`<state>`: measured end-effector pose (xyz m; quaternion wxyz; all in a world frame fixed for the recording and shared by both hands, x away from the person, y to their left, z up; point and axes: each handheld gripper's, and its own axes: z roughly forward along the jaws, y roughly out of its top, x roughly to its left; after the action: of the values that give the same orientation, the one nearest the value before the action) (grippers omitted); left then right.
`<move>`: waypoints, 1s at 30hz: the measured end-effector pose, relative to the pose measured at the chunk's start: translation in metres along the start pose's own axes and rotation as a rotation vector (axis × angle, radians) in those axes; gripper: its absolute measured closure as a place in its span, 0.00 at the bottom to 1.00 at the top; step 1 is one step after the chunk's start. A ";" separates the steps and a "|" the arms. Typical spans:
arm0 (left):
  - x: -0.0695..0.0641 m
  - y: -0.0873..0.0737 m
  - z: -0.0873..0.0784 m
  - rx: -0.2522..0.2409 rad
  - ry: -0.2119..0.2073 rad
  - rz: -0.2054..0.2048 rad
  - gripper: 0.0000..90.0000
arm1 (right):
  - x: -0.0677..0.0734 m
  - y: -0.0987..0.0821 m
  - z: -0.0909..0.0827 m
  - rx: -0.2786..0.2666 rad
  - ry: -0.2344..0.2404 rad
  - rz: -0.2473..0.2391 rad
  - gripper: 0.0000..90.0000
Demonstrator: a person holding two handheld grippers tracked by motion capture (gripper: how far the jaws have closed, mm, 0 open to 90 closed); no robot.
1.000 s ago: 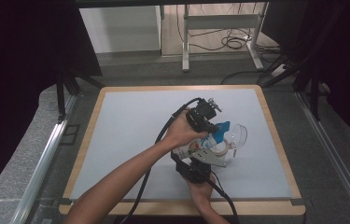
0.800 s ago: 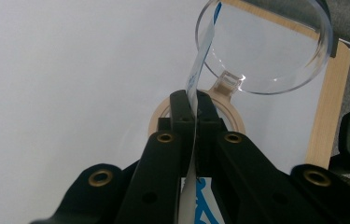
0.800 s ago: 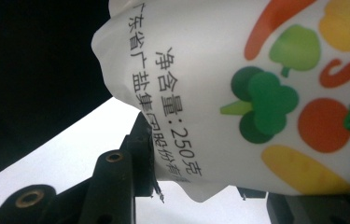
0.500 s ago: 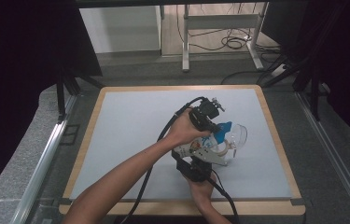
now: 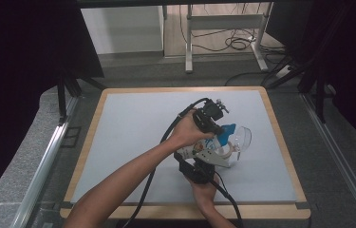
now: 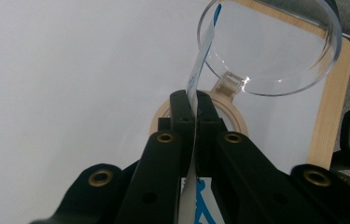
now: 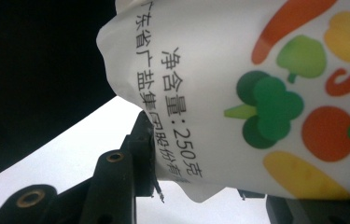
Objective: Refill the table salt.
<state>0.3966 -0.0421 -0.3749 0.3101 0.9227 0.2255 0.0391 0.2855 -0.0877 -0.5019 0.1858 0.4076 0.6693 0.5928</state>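
A white bag [image 5: 198, 151] with a blue top [image 5: 228, 130] and printed vegetables is held between both grippers above the grey mat. My left gripper [image 5: 215, 122] is shut on the bag's thin upper edge [image 6: 199, 60], whose sheet passes straight between the closed jaws of the left gripper [image 6: 192, 100]. Just beyond it is a jar with a wooden rim [image 6: 159, 120] and a clear round hinged lid [image 6: 275, 46] standing open. My right gripper [image 5: 198, 167] grips the bag's lower end from the near side. Up close, the bag [image 7: 256, 93] sits between the jaws of the right gripper [image 7: 200, 175].
The grey mat [image 5: 133, 128] lies in a wooden frame [image 5: 280, 142], and the clear lid [image 5: 243, 137] sits right of centre. Black cables trail from both grippers toward the near edge. Dark curtains flank the table, and a desk frame with cables [image 5: 228, 42] stands behind.
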 end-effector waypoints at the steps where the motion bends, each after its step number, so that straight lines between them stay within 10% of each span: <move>1: 0.000 0.000 0.000 0.000 0.001 0.000 1.00 | 0.000 0.000 0.000 -0.001 0.000 0.000 0.65; 30: -0.002 0.000 0.001 -0.015 0.008 -0.006 1.00 | -0.003 0.000 -0.001 -0.007 0.007 -0.005 0.65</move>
<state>0.3946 -0.0435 -0.3758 0.3162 0.9195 0.2294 0.0435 0.2867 -0.0902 -0.5021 0.1865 0.4032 0.6690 0.5959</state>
